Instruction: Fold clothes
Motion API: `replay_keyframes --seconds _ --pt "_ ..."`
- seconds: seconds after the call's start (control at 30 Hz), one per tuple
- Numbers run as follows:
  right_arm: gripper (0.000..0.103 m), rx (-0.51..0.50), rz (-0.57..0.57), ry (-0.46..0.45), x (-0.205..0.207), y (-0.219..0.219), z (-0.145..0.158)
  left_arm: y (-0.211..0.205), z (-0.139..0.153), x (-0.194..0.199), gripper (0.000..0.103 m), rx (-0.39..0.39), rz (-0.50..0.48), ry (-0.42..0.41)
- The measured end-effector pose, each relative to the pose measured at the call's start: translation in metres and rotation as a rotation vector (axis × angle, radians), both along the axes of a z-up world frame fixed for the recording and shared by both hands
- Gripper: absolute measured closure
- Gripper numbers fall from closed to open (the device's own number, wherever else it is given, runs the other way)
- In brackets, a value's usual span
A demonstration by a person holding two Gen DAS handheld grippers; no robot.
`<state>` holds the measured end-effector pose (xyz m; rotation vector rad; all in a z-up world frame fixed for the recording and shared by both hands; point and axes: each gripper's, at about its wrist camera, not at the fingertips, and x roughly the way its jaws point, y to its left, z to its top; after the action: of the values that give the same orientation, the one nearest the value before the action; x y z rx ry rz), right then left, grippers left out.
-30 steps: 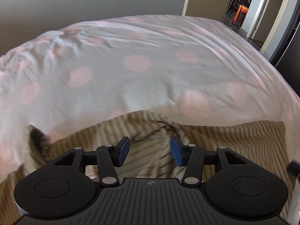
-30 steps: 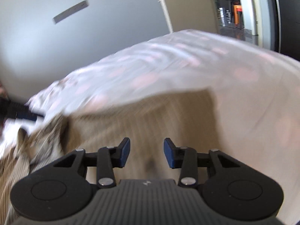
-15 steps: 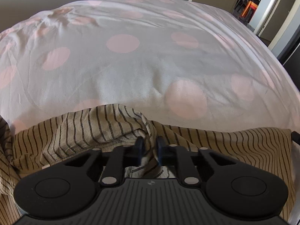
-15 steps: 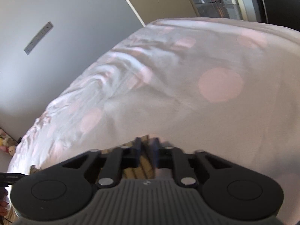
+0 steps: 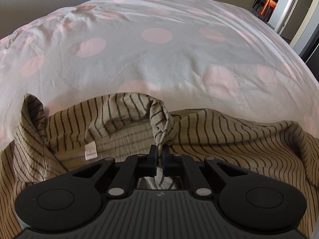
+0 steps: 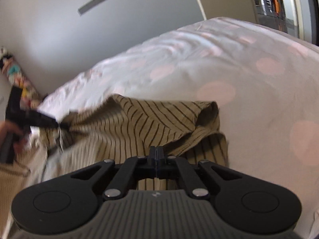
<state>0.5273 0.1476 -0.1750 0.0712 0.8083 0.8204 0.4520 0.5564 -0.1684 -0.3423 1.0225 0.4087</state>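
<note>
Both grippers, wide apart a second ago, now have their jaws drawn together. Left gripper (image 5: 159,153): jaws clenched on a bunched ridge of the striped tan garment (image 5: 229,139), which rises between the pads and trails back beneath them. Right gripper (image 6: 156,155): jaws pressed together at a hemmed edge of the same garment (image 6: 139,127); whether cloth lies between the pads cannot be told. Garment lies crumpled on the near part of the polka-dot bedspread (image 5: 159,59), a white label (image 5: 90,151) showing to the left. In the right wrist view the left gripper (image 6: 59,125) appears at far left, blurred, pinching the cloth.
</note>
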Motion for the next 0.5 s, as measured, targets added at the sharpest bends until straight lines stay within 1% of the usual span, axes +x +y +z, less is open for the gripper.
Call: replay_keyframes --seconds 0.07,0.1,0.17,0.23,0.3,0.37,0.43,0.5 --pt "0.101 -0.040 0.015 -0.024 -0.008 0.000 -0.002 -0.001 -0.001 -0.002 0.100 -0.002 0.001 -0.006" --pt "0.096 -0.040 0.015 -0.024 -0.009 -0.002 -0.001 -0.001 -0.001 -0.002 0.100 -0.006 0.005 -0.008" --pt "0.093 -0.020 0.004 -0.034 -0.011 -0.008 0.007 -0.001 -0.002 -0.003 0.100 -0.012 0.015 -0.010" --pt "0.077 -0.003 -0.022 -0.051 -0.005 -0.012 0.018 0.001 -0.004 -0.002 0.100 -0.016 0.022 -0.009" --pt "0.076 0.014 -0.048 -0.065 0.001 -0.017 0.028 0.001 -0.005 -0.002 0.099 -0.022 0.028 -0.009" --pt "0.075 0.007 -0.066 -0.058 0.014 -0.013 0.031 0.001 -0.006 -0.002 0.099 -0.027 0.026 -0.010" --pt "0.076 -0.027 -0.055 -0.059 0.023 -0.004 0.026 0.002 -0.007 -0.002 0.099 -0.031 0.016 -0.012" --pt "0.075 -0.070 -0.031 -0.063 0.028 0.008 0.016 0.004 -0.007 -0.003 0.096 -0.043 0.008 -0.017"
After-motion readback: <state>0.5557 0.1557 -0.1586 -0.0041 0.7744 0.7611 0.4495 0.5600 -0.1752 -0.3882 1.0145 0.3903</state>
